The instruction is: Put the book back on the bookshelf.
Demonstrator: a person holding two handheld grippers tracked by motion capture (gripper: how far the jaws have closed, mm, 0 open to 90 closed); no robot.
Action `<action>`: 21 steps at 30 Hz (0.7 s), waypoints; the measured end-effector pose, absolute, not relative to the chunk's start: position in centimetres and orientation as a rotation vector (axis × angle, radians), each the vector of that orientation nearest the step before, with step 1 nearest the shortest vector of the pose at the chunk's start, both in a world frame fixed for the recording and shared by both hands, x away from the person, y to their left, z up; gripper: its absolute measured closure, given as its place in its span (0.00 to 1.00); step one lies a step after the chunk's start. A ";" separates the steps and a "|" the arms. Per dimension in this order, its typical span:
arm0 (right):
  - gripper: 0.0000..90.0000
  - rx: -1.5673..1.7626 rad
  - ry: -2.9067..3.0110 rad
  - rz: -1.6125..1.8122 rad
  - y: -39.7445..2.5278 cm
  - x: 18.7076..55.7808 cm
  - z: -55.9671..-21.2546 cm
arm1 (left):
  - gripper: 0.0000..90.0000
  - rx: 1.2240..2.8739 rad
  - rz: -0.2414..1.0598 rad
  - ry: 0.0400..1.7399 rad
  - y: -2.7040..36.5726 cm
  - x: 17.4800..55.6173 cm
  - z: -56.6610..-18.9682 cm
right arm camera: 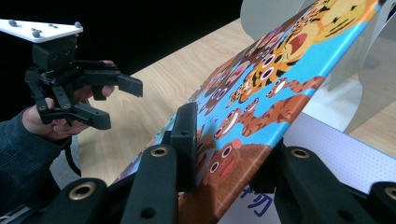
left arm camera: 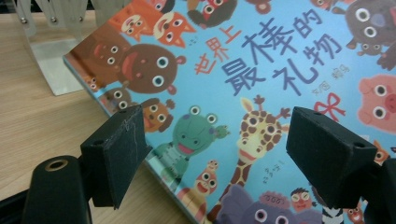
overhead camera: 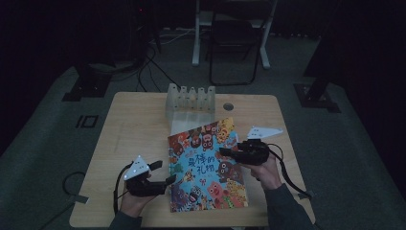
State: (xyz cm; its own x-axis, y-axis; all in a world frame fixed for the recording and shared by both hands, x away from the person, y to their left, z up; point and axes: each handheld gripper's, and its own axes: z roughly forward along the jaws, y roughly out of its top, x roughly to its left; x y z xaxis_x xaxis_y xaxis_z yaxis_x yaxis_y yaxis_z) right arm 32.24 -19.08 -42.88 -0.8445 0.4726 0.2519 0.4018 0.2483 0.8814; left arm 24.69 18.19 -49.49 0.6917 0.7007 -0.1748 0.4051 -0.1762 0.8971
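Note:
A picture book point(overhead camera: 206, 165) with a blue cover full of cartoon animals lies on the wooden table point(overhead camera: 139, 124). My right gripper point(overhead camera: 227, 152) is shut on the right edge of its front cover point(right arm camera: 280, 88). That cover is tilted up off a white page point(right arm camera: 336, 154) beneath. My left gripper point(overhead camera: 163, 173) is held open just off the book's left edge, its jaws spread wide with nothing between them. In the left gripper view the book point(left arm camera: 261, 70) fills the space beyond my left gripper point(left arm camera: 219, 144). The right gripper view also shows the left gripper point(right arm camera: 123, 106).
A clear plastic book rack point(overhead camera: 190, 100) with upright dividers stands at the back of the table, just behind the book. A round cable hole point(overhead camera: 228, 106) sits to its right. Beyond the table are a folding chair point(overhead camera: 234, 43) and cables on the floor.

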 end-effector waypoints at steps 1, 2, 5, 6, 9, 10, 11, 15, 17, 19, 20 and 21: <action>0.77 0.847 2.428 1.686 -19.1 32.2 -42.8 | 0.22 1.803 0.335 0.875 18.3 24.8 -49.5; 0.77 0.844 2.425 1.687 -19.2 32.1 -42.8 | 0.22 1.799 0.333 0.877 18.3 24.8 -49.5; 0.77 0.832 2.418 1.692 -19.4 32.0 -42.6 | 0.22 1.796 0.335 0.877 18.4 25.0 -49.4; 0.77 0.827 2.415 1.692 -19.4 31.9 -42.5 | 0.22 1.798 0.335 0.875 18.4 25.1 -49.4; 0.77 0.814 2.408 1.695 -19.5 31.8 -42.4 | 0.22 1.798 0.336 0.875 18.4 25.2 -49.4; 0.77 0.807 2.406 1.696 -19.6 31.8 -42.4 | 0.22 1.796 0.335 0.876 18.5 25.4 -49.4; 0.77 0.800 2.405 1.696 -19.6 31.7 -42.3 | 0.22 1.795 0.335 0.878 18.5 25.4 -49.4; 0.77 0.778 2.397 1.703 -19.7 31.5 -42.2 | 0.22 1.799 0.335 0.880 18.5 25.9 -49.4; 0.77 0.768 2.392 1.706 -19.8 31.4 -42.2 | 0.22 1.799 0.337 0.878 18.5 26.3 -49.3; 0.77 0.759 2.388 1.709 -19.8 31.3 -42.1 | 0.22 1.802 0.338 0.878 18.5 26.7 -49.2; 0.77 0.756 2.386 1.711 -19.9 31.3 -42.1 | 0.22 1.800 0.338 0.880 18.5 27.0 -49.2; 0.77 0.753 2.383 1.712 -19.9 31.2 -42.1 | 0.22 1.799 0.336 0.881 18.5 27.2 -49.2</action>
